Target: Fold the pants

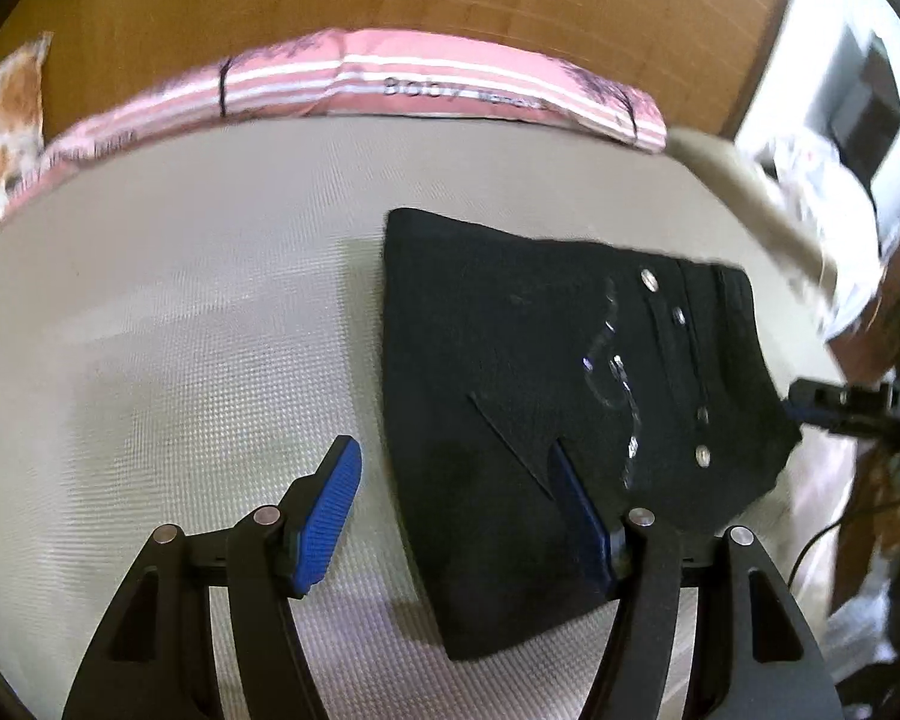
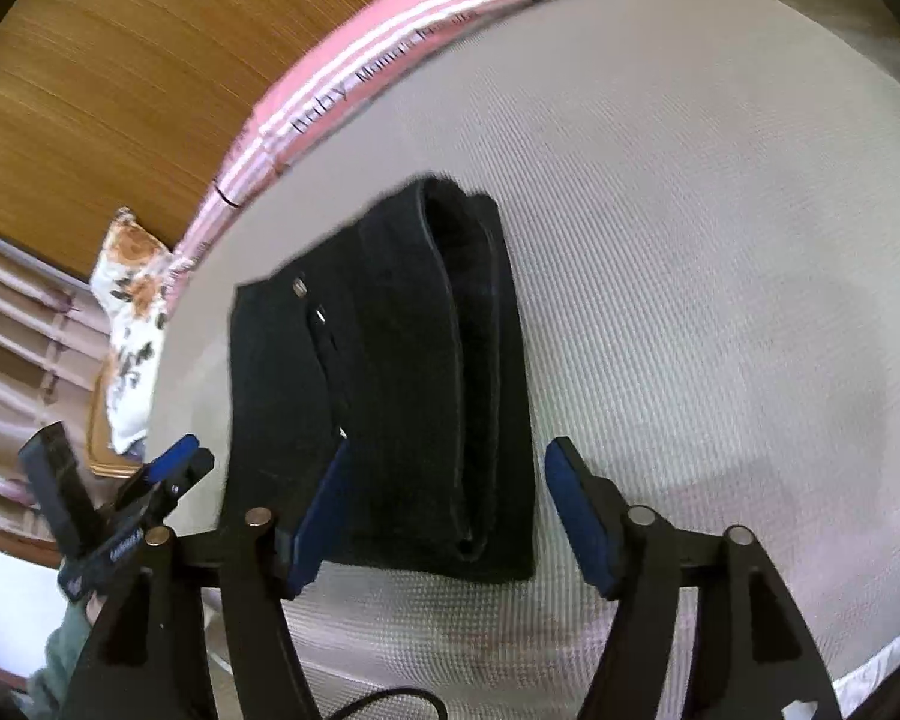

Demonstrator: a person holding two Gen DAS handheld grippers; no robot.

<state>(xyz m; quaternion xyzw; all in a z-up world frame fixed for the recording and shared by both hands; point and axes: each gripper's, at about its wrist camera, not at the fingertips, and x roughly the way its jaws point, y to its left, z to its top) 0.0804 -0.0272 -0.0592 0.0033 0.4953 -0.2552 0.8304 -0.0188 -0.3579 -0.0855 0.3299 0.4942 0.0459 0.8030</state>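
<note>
The black pants (image 2: pixel 384 384) lie folded into a compact stack on a pale waffle-textured mattress (image 2: pixel 720 240), near its edge on the side of the person holding the tools. Metal rivets and a glittery motif face up. In the right wrist view the layered fold edges are visible and look even.

The left tool (image 1: pixel 456 510) has its blue pads apart with nothing clamped; one pad stands over bare mattress, the other over the near edge of the fabric. The right tool (image 2: pixel 450 510) is likewise spread and holds nothing; the stack sits between and beyond its pads, and no pad is seen pressing on it.

Risks, as judged:
- A pad that snags the top layer on lifting away would peel the fold open; the left tool's pad over the fabric is the likelier cause.
- The corner nearest the mattress edge appears to hang slightly over it, so a nudge could slide the stack off.
- The frames are motion-blurred, so contact cannot be ruled out with certainty.

Containers: none visible. A pink striped cloth (image 1: pixel 426 90) lies along the far edge of the mattress, with a floral cushion (image 2: pixel 129 324) off one end.
</note>
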